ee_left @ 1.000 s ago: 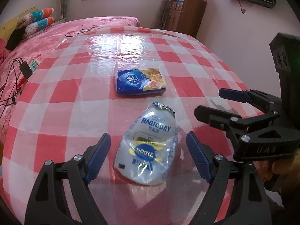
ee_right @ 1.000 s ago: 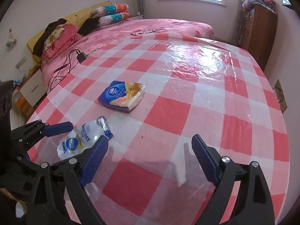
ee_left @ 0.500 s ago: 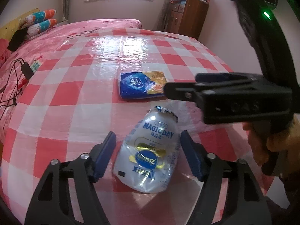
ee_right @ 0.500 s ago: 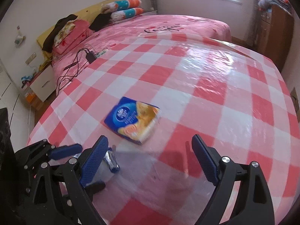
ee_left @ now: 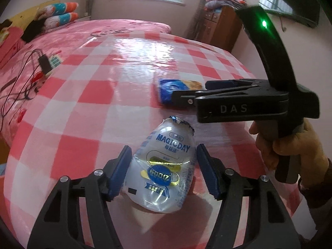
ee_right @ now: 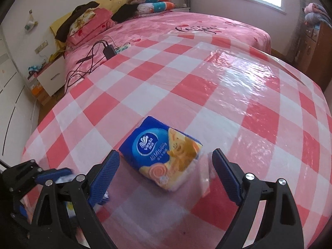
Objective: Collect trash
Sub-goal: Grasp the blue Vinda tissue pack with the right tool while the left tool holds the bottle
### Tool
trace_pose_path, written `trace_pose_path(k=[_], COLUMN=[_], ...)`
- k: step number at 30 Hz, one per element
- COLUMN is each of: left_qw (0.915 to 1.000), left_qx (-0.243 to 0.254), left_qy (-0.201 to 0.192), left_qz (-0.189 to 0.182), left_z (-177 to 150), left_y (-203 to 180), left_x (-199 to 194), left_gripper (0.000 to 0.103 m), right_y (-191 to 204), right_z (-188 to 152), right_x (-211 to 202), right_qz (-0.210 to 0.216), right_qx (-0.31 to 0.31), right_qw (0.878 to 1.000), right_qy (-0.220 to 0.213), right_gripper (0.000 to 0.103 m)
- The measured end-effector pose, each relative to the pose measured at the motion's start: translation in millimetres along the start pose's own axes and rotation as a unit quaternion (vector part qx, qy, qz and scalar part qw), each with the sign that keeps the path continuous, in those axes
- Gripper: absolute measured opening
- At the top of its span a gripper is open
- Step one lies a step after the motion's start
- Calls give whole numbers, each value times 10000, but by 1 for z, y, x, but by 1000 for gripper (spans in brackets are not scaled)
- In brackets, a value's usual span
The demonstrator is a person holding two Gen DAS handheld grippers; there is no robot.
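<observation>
A crushed clear plastic bottle [ee_left: 164, 170] with a blue MAGICDAY label lies on the red-and-white checked table [ee_left: 87, 95]. My left gripper [ee_left: 164, 172] is open, its blue pads on either side of the bottle, the left pad close to it. A blue and orange tissue pack [ee_right: 164, 151] lies further in; it also shows in the left wrist view [ee_left: 170, 89]. My right gripper [ee_right: 166, 170] is open, its pads flanking the near end of the pack without touching. The right gripper's body [ee_left: 244, 103] crosses the left wrist view.
A pink bed [ee_right: 186, 25] with pillows stands beyond the table, with a charger and cables [ee_right: 108, 49] on it. A wooden cabinet [ee_left: 220, 27] is at the back right. A white nightstand [ee_right: 51, 78] is at the left.
My left gripper's pads have narrowed around the bottle. My right gripper has moved forward and left to the tissue pack, which now sits between its pads.
</observation>
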State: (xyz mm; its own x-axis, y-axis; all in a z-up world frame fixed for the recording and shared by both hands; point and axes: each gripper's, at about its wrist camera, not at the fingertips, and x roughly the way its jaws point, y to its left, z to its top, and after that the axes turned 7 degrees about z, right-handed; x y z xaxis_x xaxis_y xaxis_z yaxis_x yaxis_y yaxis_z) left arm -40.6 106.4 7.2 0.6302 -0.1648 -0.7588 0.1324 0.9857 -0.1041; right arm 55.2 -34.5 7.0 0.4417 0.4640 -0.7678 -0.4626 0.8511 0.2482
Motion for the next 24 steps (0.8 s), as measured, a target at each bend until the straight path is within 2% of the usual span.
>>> trace_pose_path(k=[6, 14, 24], left_qw=[9996, 9984, 9969], left_qx=[-218, -444, -679], left_qy=[-109, -164, -191], left_qz=[139, 301, 338], left_z=[1, -2, -8], left_y=[21, 44, 63], left_x=[-10, -15, -20], left_gripper=[65, 65, 65], right_y=[7, 18, 30], right_z=[3, 0, -3], right_x=[12, 19, 16], right_qz=[-53, -374, -394], right_qx=[-232, -550, -547], right_qw=[9997, 9976, 9976], right_qy=[82, 168, 151], right_gripper=[92, 92, 70])
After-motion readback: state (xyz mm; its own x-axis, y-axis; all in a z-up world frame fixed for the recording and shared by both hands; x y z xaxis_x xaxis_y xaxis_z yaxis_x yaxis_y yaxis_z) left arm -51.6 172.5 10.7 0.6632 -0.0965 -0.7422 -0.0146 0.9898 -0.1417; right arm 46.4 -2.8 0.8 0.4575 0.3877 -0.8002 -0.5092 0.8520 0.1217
